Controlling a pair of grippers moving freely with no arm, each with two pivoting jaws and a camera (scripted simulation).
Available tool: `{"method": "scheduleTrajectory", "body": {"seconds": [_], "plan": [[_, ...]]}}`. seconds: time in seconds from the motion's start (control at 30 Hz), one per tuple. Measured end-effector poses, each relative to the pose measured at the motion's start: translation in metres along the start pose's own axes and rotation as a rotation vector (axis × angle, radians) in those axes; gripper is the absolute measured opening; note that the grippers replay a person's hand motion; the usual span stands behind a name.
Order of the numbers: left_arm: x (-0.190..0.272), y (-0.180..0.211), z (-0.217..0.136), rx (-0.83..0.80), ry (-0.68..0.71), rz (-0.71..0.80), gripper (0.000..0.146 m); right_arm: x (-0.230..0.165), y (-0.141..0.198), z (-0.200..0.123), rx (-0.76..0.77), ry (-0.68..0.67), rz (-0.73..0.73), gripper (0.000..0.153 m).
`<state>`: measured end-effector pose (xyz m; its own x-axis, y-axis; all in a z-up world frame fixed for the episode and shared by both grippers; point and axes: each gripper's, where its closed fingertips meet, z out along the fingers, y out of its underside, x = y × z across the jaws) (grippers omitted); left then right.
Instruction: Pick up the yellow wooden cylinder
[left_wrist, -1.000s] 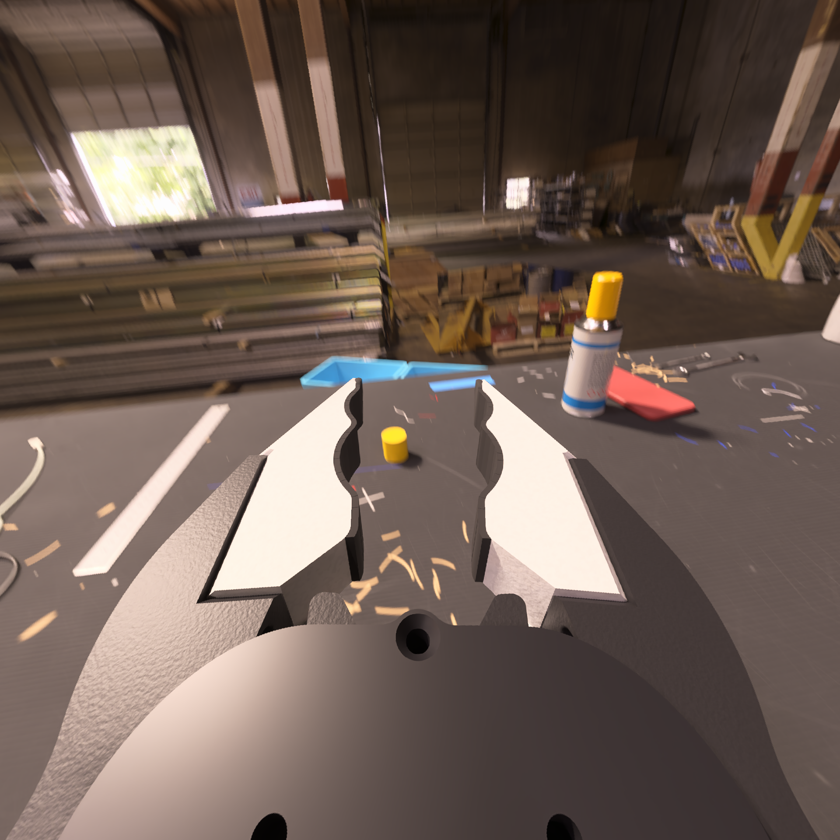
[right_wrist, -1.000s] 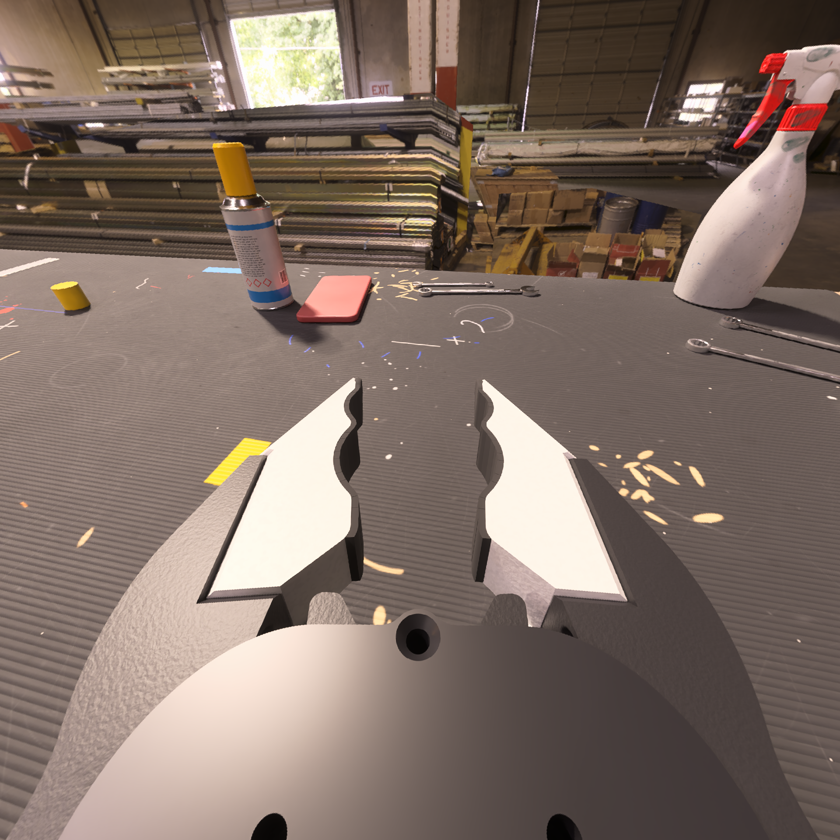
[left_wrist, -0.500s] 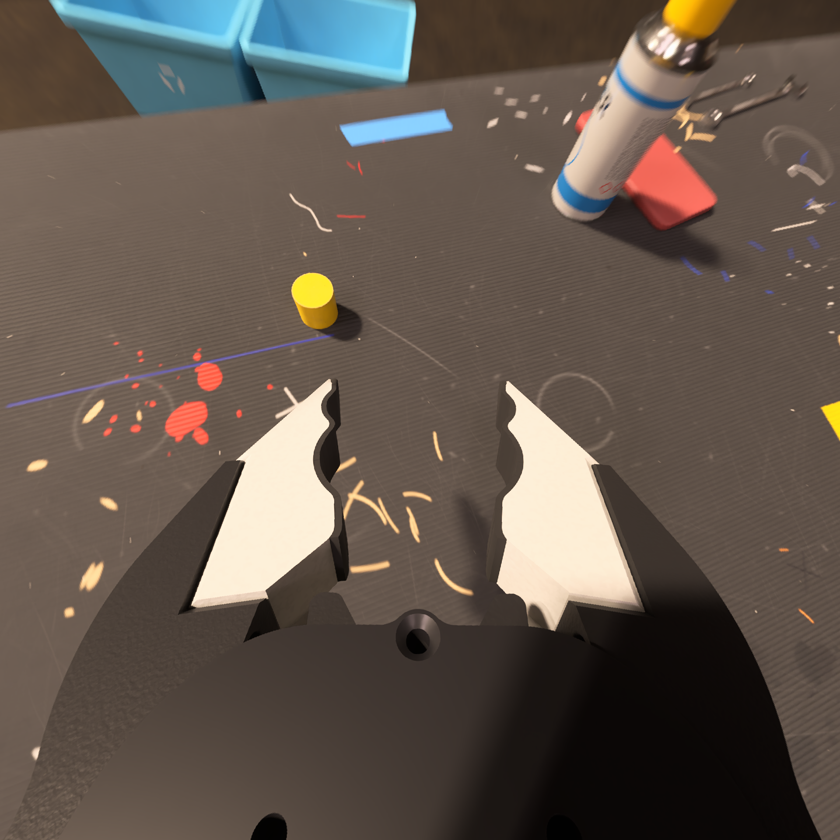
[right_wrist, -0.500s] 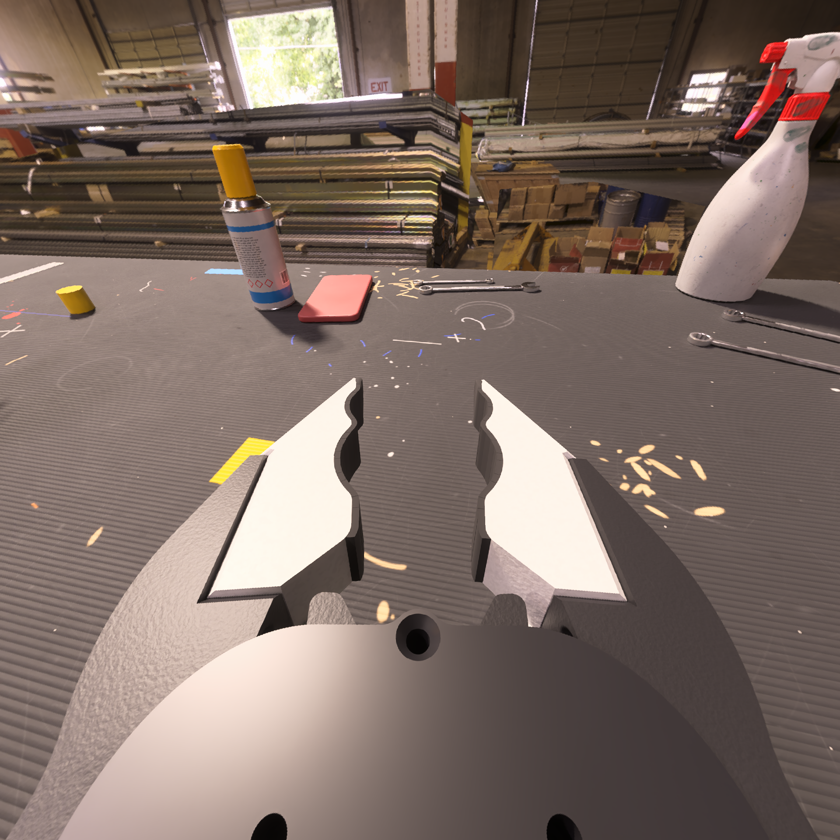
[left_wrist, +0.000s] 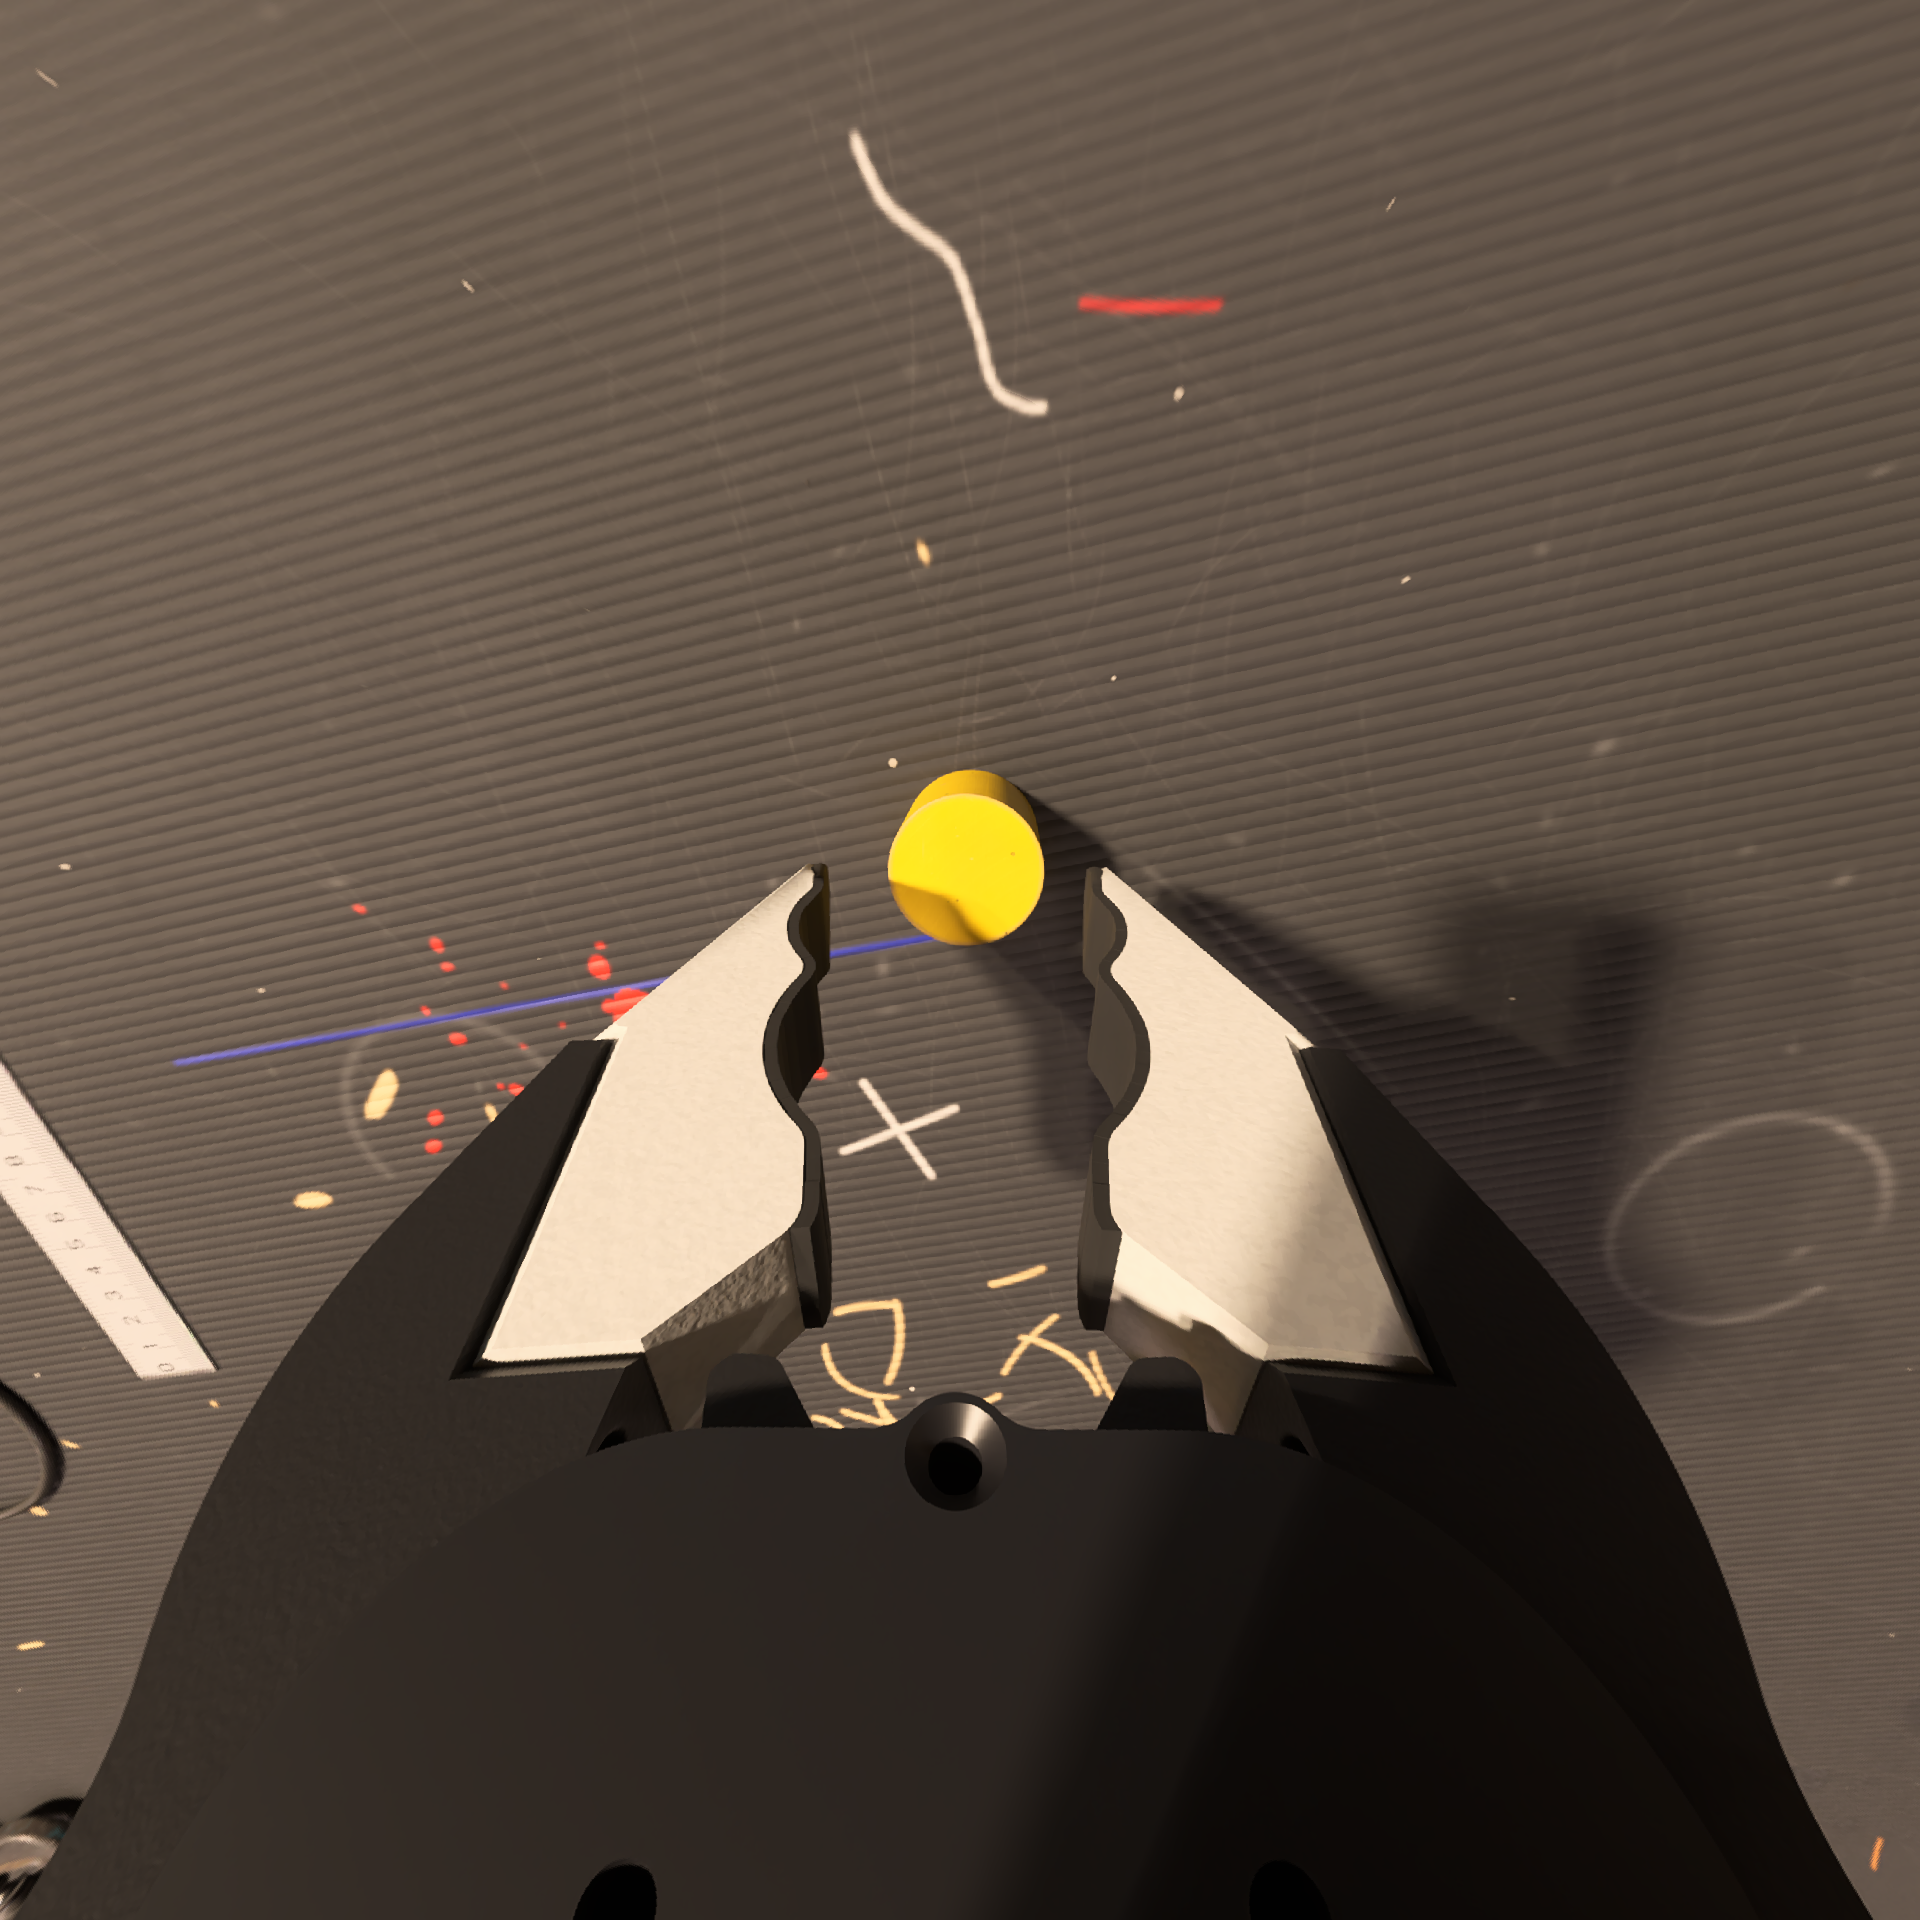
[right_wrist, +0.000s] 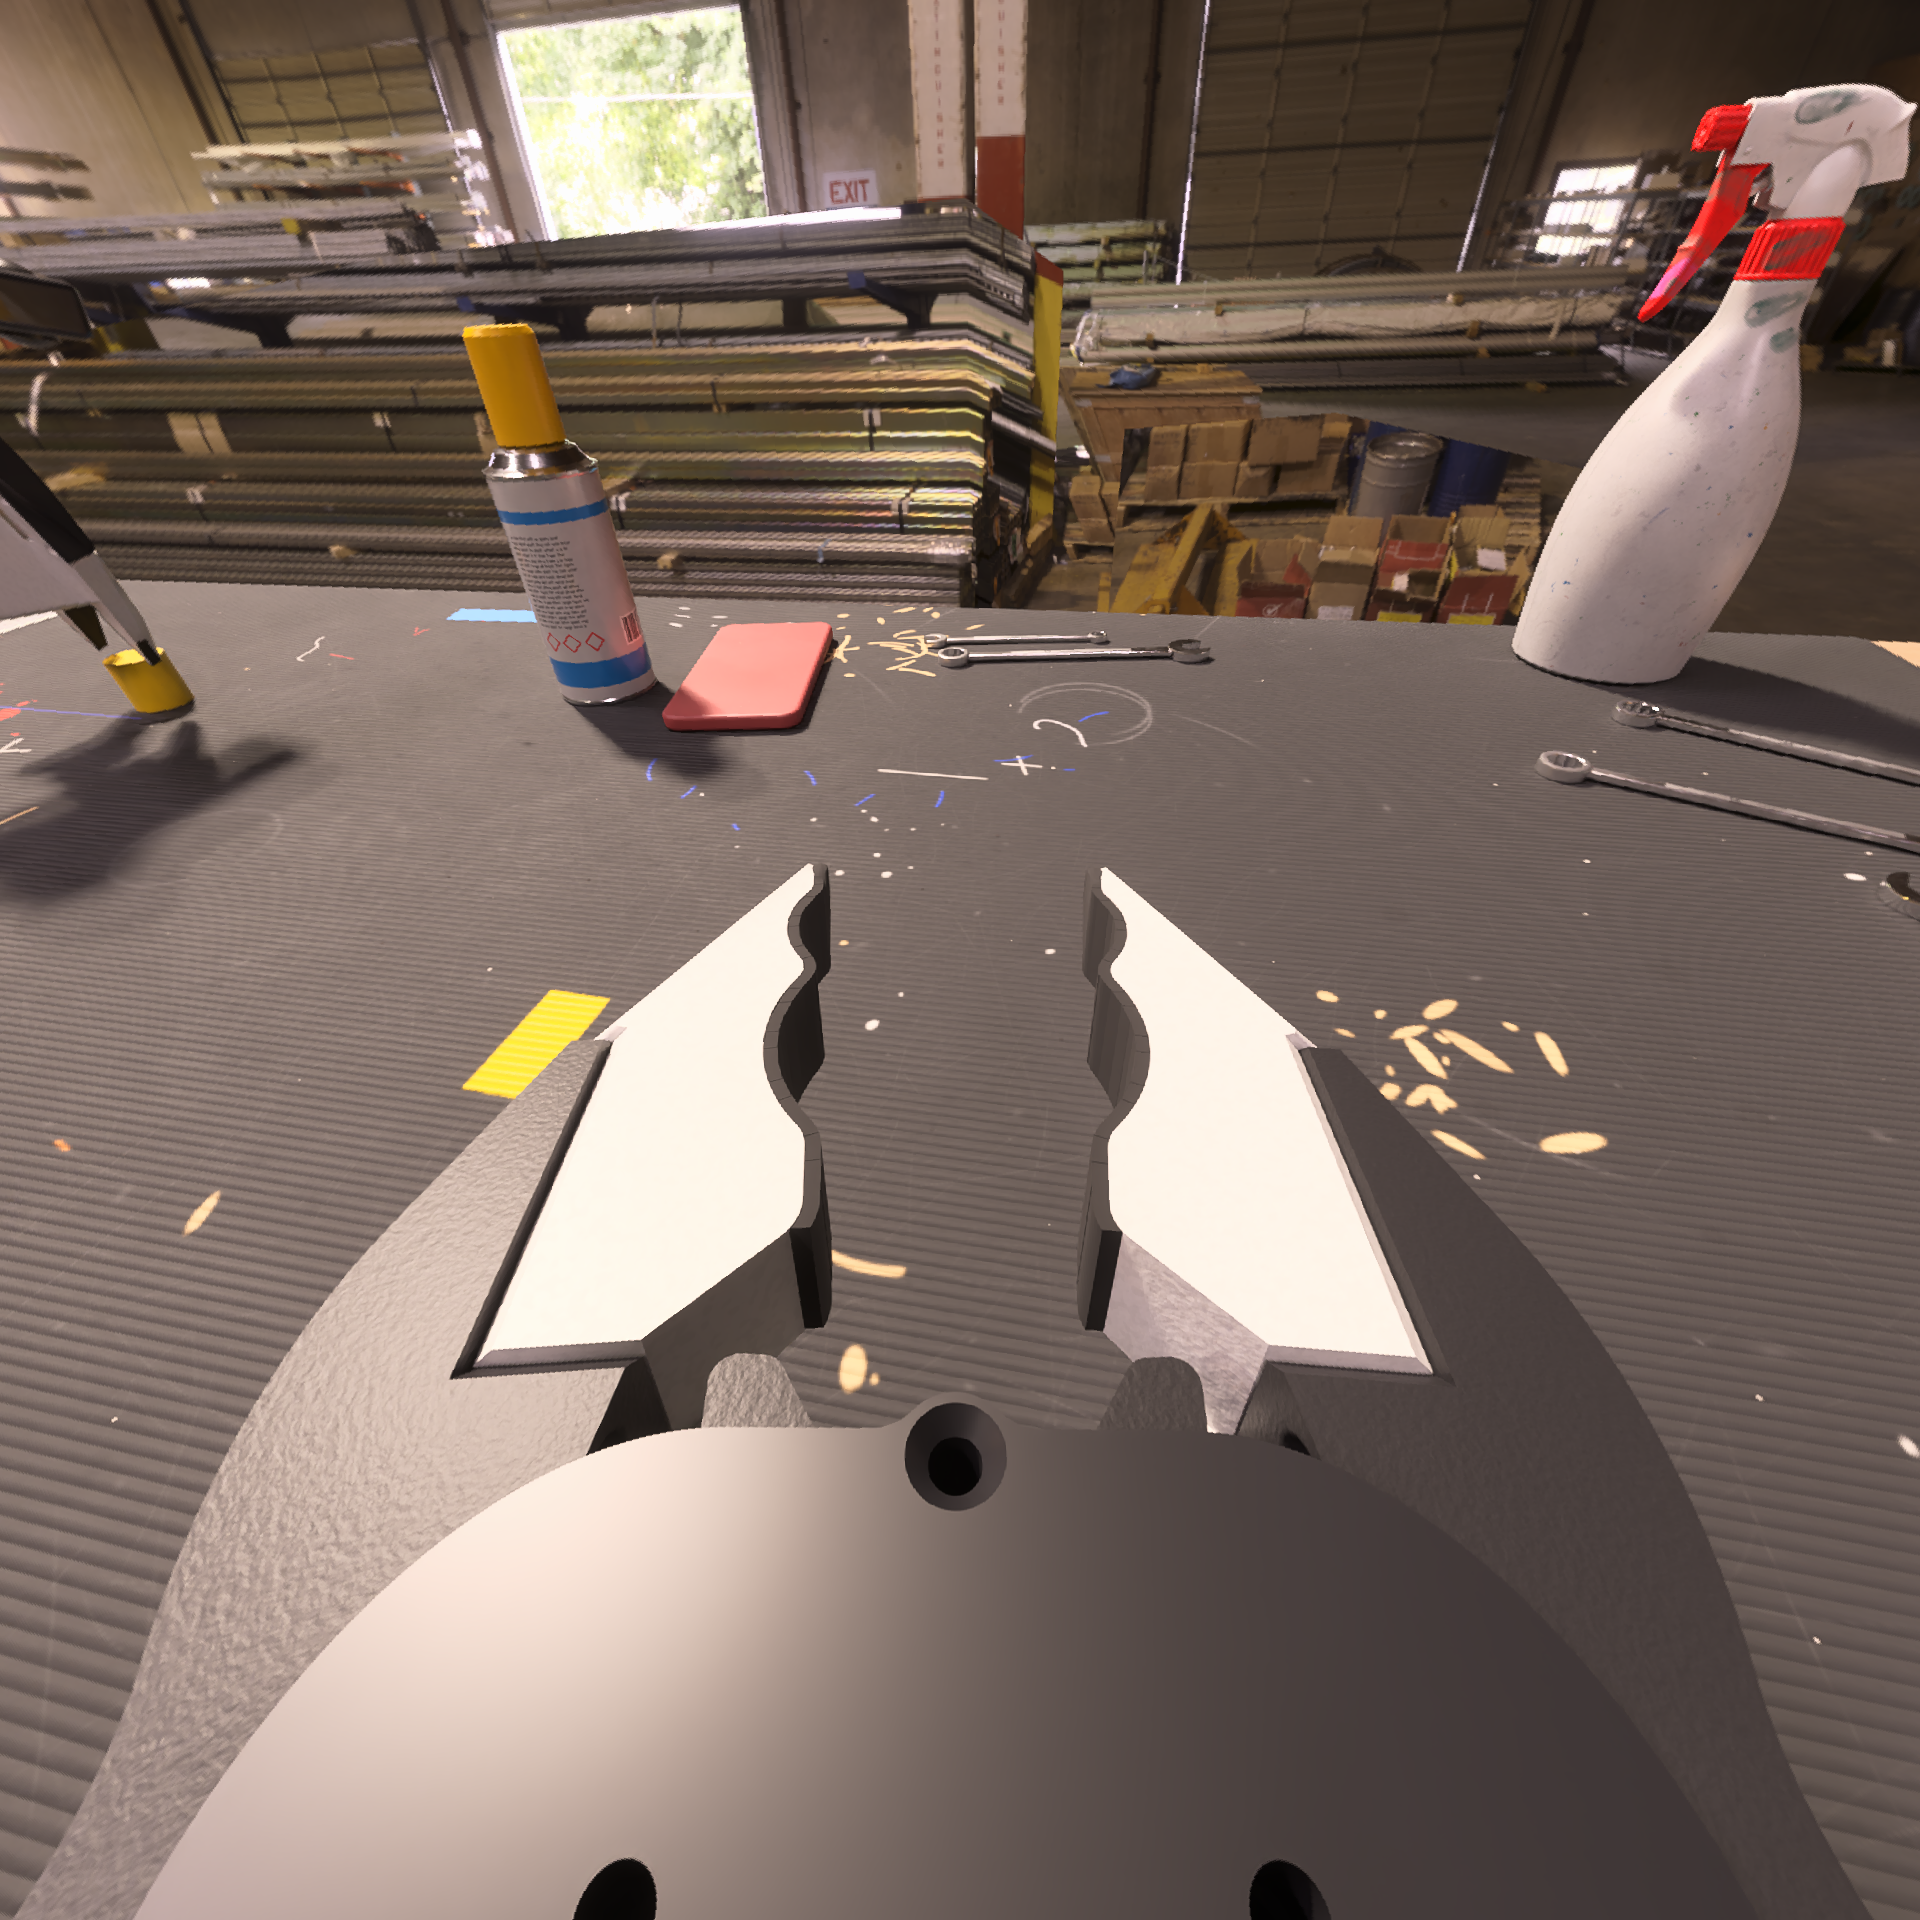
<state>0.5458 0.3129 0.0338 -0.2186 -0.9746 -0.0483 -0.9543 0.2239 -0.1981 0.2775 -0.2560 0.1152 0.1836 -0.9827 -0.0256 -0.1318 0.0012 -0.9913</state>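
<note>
The yellow wooden cylinder stands upright on the dark ribbed mat. In the left wrist view I look almost straight down on it. My left gripper is open, with its two white fingertips on either side of the cylinder's top and gaps on both sides. In the right wrist view the cylinder shows at the far left, with the left gripper's fingers reaching down onto it. My right gripper is open and empty, low over the mat, far from the cylinder.
A spray can with a yellow cap, a red flat slab, wrenches and a white spray bottle stand farther back. More wrenches lie at the right. A ruler lies left of the left gripper.
My left gripper has tipped down and moved forward, so the cylinder now sits between its fingertips. The jaws stay open. The right gripper has hardly moved.
</note>
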Motion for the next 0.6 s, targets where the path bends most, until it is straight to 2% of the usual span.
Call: {"method": "scheduleTrajectory", "body": {"seconds": [0.1,0.17,0.3,0.4,0.47,0.6], "plan": [[0.001,0.006,0.015,-0.052,0.01,-0.005,0.044,-0.001,0.001,0.001,-0.005,-0.003,-0.002,0.049],[0.002,0.008,0.018,-0.051,0.033,-0.022,0.032,-0.002,0.0,0.001,-0.005,-0.007,-0.006,0.049],[0.001,0.007,-0.004,0.044,0.125,-0.062,0.033,-0.011,-0.015,0.0,0.022,-0.018,-0.024,0.049],[0.007,0.008,-0.046,0.188,0.315,-0.102,0.033,-0.029,-0.04,-0.001,0.05,-0.077,-0.049,0.048],[0.018,0.009,-0.084,0.324,0.506,-0.143,0.033,-0.048,-0.059,0.001,0.07,-0.135,-0.105,0.048],[0.069,0.016,-0.151,0.5,0.918,-0.176,0.033,-0.1,-0.078,0.02,0.035,-0.403,-0.239,0.048]]}}
